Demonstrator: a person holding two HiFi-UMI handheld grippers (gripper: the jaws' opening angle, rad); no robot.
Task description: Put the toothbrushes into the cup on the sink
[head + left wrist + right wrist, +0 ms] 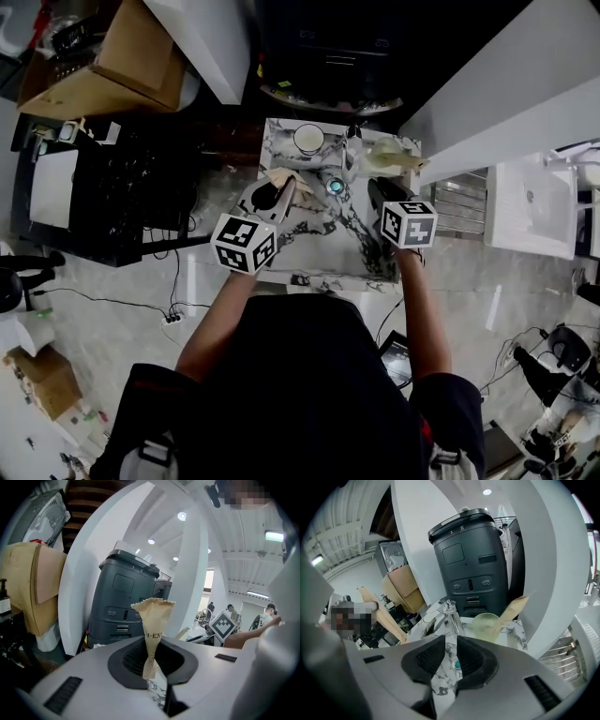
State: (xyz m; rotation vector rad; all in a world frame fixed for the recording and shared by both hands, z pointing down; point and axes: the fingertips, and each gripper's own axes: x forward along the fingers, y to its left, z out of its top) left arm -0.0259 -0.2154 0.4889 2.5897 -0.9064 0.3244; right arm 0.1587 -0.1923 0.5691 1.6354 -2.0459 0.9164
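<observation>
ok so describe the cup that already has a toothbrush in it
Find the marbled sink below the person. At its back right corner, right of the faucet, stands the cup. It's pale green, see-through, a paper-wrapped toothbrush leaning out; the nearby round container is white.

Counter: white marble pattern with dark veining, with a sunken basin. A teal-centred drain sits in the basin floor. At the back rim, a chrome faucet stands upright. Just to its right stands a translucent green cup, upright. Left of the faucet, apart from it, stands a white cup.
</observation>
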